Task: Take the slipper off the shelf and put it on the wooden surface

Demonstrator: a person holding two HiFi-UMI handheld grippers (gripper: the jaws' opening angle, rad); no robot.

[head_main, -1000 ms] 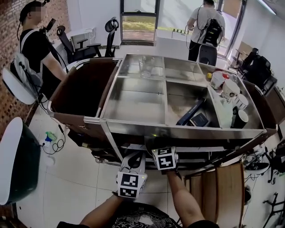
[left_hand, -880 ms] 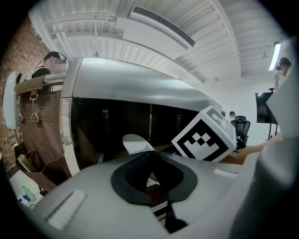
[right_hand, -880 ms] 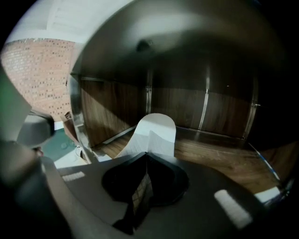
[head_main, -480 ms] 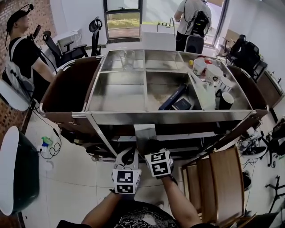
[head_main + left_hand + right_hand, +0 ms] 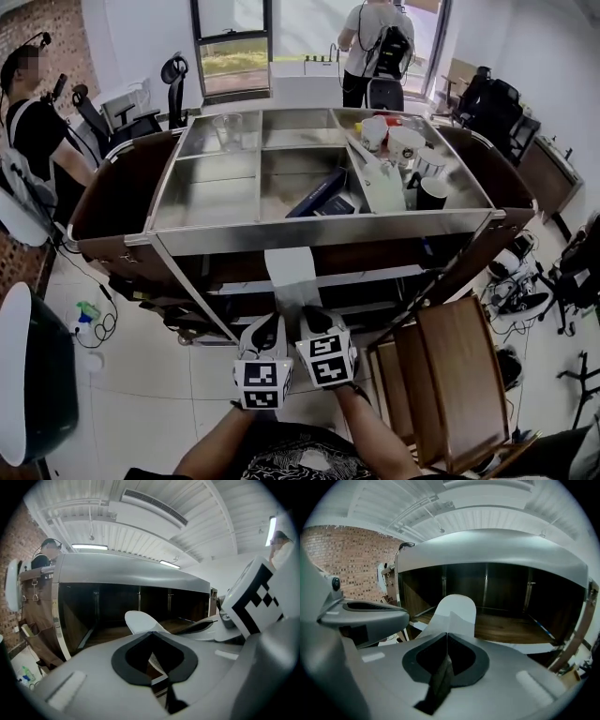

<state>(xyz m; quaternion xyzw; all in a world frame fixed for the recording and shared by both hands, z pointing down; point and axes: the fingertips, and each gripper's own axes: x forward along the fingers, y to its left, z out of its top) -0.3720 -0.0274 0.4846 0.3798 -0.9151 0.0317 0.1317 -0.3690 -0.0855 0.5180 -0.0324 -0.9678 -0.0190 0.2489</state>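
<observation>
Your right gripper [image 5: 446,633] pinched nearly closed on the white slipper [image 5: 455,609], slipper held upright just in front of the cart's wooden shelf [image 5: 511,629], your left gripper [image 5: 151,633] alongside, jaws together, empty.

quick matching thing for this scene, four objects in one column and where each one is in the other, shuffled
Things:
1. white slipper
2. black mug
3. wooden chair
4. clear glass

Places:
A. back left steel compartment of the cart top
B. pinched in the right gripper
C. off the cart, at the near right
D. right end of the cart top

Pairs: 1-B, 2-D, 3-C, 4-A
</observation>
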